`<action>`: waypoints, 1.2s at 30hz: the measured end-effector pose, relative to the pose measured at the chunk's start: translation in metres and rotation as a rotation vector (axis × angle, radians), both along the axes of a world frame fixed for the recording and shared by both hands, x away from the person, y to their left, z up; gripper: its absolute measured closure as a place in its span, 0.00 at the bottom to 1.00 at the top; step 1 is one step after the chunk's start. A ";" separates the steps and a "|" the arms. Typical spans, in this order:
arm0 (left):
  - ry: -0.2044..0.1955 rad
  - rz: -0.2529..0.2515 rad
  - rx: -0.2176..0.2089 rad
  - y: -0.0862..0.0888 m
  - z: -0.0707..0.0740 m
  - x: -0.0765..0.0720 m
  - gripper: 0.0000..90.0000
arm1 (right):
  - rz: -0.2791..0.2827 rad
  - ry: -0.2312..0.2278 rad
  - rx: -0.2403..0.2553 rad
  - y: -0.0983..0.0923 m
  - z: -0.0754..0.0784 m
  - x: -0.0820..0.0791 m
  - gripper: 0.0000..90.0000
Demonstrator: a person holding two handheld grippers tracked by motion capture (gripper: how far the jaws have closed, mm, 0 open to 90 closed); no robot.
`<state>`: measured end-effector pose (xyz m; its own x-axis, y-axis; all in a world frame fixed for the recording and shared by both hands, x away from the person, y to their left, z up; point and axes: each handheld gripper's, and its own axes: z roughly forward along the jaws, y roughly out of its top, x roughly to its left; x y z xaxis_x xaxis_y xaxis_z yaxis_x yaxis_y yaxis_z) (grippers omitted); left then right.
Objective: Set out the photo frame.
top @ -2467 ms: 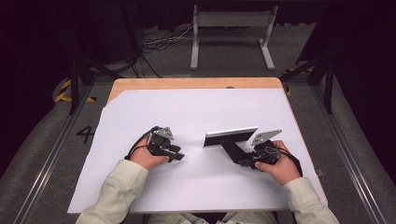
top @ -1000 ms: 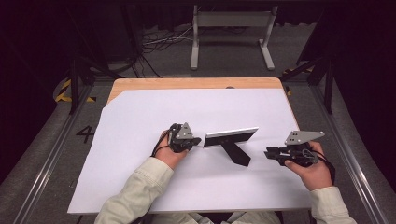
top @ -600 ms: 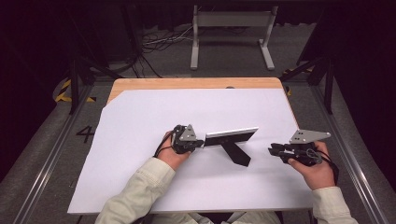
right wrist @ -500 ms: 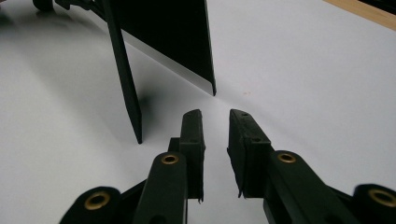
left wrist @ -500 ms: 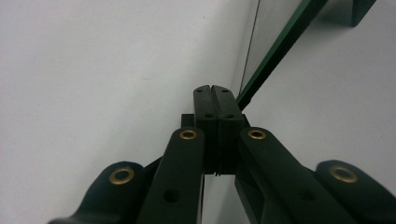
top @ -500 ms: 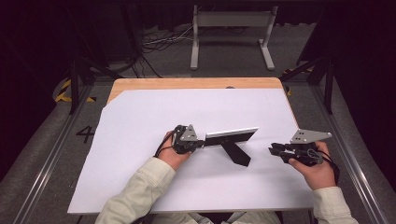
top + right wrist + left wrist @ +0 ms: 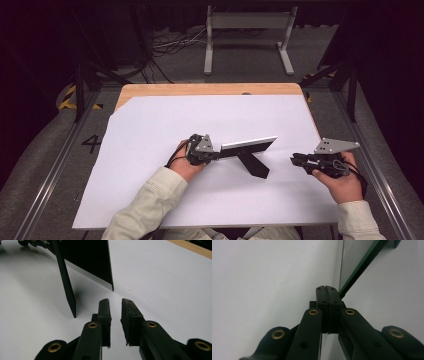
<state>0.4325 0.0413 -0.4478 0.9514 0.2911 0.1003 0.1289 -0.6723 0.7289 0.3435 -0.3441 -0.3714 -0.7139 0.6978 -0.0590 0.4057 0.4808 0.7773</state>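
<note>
A black photo frame (image 7: 248, 145) stands upright on its rear prop leg (image 7: 253, 165) in the middle of the white table sheet (image 7: 150, 150). My left gripper (image 7: 218, 155) is shut, its tips at the frame's left end. In the left gripper view the pads (image 7: 327, 288) meet with nothing between them, and the frame's edge (image 7: 357, 267) runs just to their right. My right gripper (image 7: 294, 159) is off to the frame's right, apart from it. Its jaws (image 7: 115, 301) stand slightly apart and empty, having just closed a little, and point at the frame (image 7: 85, 260) and leg (image 7: 66, 277).
The white sheet covers a wooden table whose bare edge (image 7: 200, 89) shows at the back. A metal stand (image 7: 247, 30) and cables lie on the floor beyond. Dark rails run along both sides of the table.
The right gripper let go of the frame and drew away to the right. The left gripper came over from the left to the frame's left end. The frame now stands alone.
</note>
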 end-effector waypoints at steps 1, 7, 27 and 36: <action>0.003 -0.006 0.004 0.000 0.000 -0.001 1.00 | 0.001 0.000 -0.001 0.000 0.000 0.000 0.86; 0.001 -0.082 0.039 -0.005 0.003 -0.006 1.00 | 0.001 0.000 0.001 -0.001 0.002 -0.001 0.86; 0.072 -0.294 0.126 -0.018 0.009 -0.022 1.00 | 0.007 0.005 0.001 -0.003 0.006 -0.003 0.86; 0.089 -0.360 0.156 -0.028 0.011 -0.030 1.00 | 0.008 0.008 0.002 -0.004 0.006 -0.005 0.86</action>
